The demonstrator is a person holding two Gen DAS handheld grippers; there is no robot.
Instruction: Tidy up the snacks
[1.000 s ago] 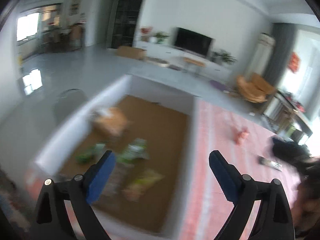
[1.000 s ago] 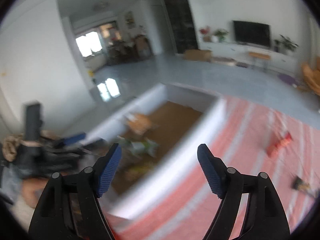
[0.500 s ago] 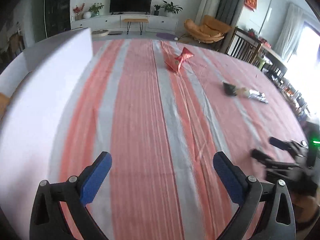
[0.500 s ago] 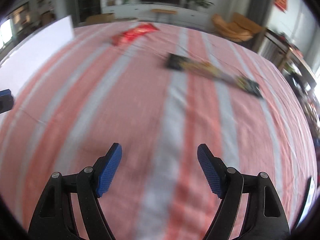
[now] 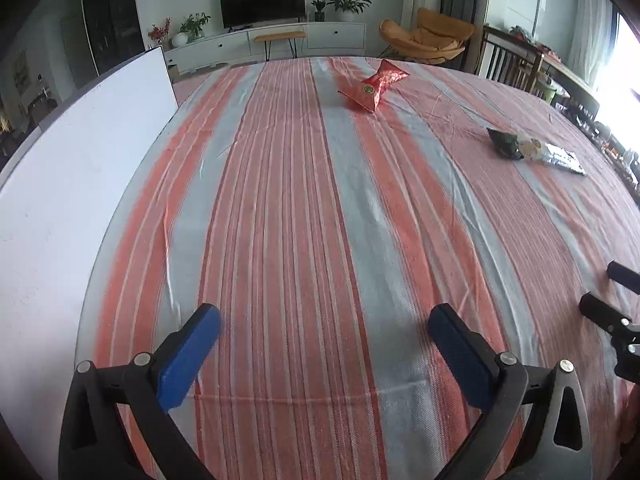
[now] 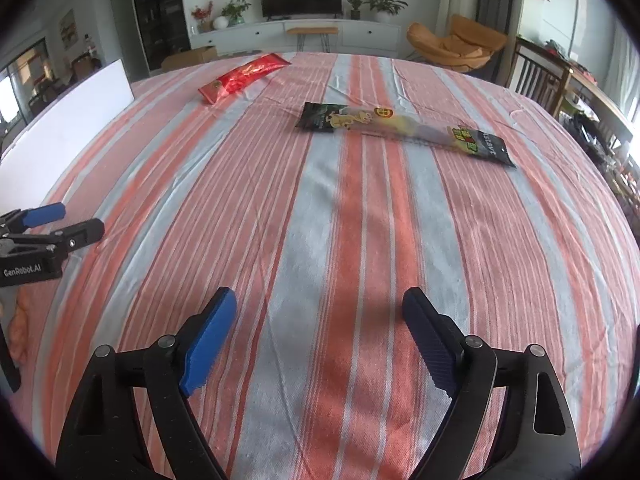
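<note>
A red snack packet (image 5: 374,86) lies far ahead on the striped tablecloth; it also shows in the right wrist view (image 6: 244,76). A long dark snack packet with a clear middle (image 6: 404,130) lies to its right, also in the left wrist view (image 5: 534,150). The white box wall (image 5: 76,184) stands at the left. My left gripper (image 5: 324,328) is open and empty above the cloth. My right gripper (image 6: 320,316) is open and empty, well short of the dark packet.
The red-and-grey striped tablecloth (image 5: 320,200) covers the table. The left gripper shows at the left edge of the right wrist view (image 6: 44,232). The right gripper's tips show at the right edge of the left wrist view (image 5: 612,300). Chairs (image 6: 536,76) stand beyond the table's far right.
Both grippers have swung from above the white box to face the tablecloth and the two packets. Both stayed open and empty.
</note>
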